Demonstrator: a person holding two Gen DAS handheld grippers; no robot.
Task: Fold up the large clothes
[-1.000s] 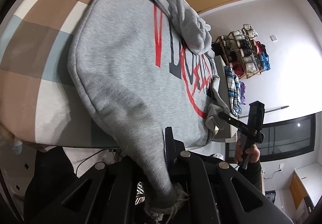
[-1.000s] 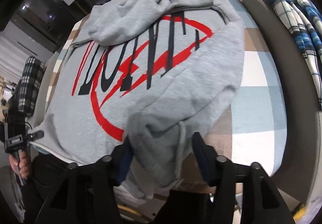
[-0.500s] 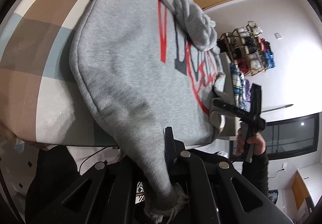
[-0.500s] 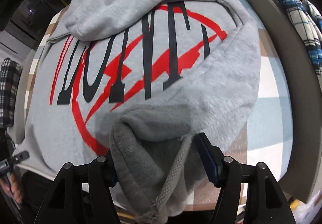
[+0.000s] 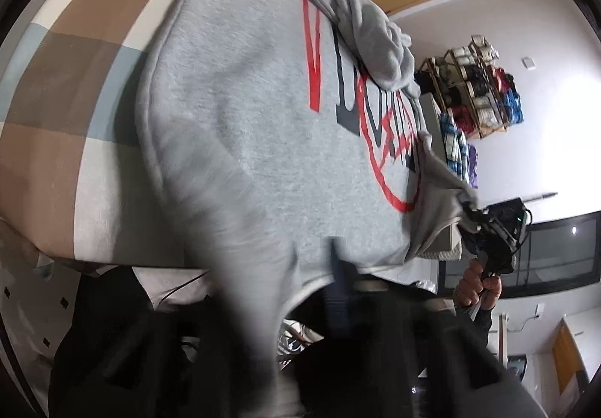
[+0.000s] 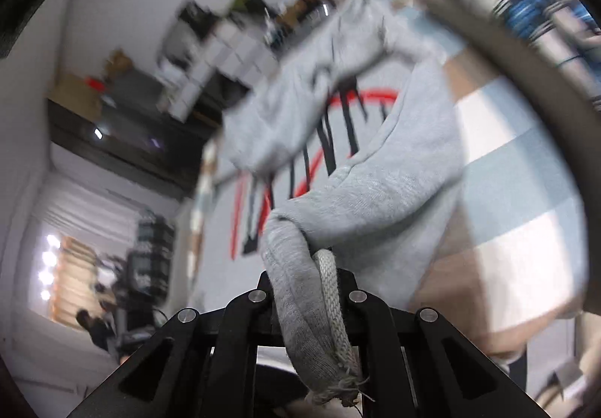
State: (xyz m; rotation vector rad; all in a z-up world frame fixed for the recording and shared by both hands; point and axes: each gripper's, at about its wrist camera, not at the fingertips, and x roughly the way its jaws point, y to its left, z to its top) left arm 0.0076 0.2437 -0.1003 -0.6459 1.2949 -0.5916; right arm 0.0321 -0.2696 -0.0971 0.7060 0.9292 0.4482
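1. Left wrist view: grey hoodie (image 5: 263,125) lies spread on a checked bed (image 5: 67,87), red and black print facing up; one sleeve (image 5: 360,23) is folded across the upper chest; picture heavily motion-blurred in the lower half.
2. Left gripper (image 5: 300,305): a thick grey fold of the hoodie runs down between its fingers; looks clamped on the fabric, though blur hides the fingertips.
3. Same view, right side: right gripper (image 5: 488,230) is held in the person's hand (image 5: 477,286) off the bed's edge, with a corner of the hoodie pulled up to it.
4. Right wrist view: right gripper (image 6: 306,290) is clenched on the hoodie's (image 6: 394,185) rolled hood edge plus the white drawstring (image 6: 334,305); frayed cord end hangs just below the fingers; fabric lifts off the bed (image 6: 518,200) toward the gripper.
5. Background: plaid cloth (image 6: 533,1) lies on a grey board at the bed's side; a wooden rack (image 5: 477,87) of coloured items stands against the wall; dark window (image 5: 556,252) beyond the hand.
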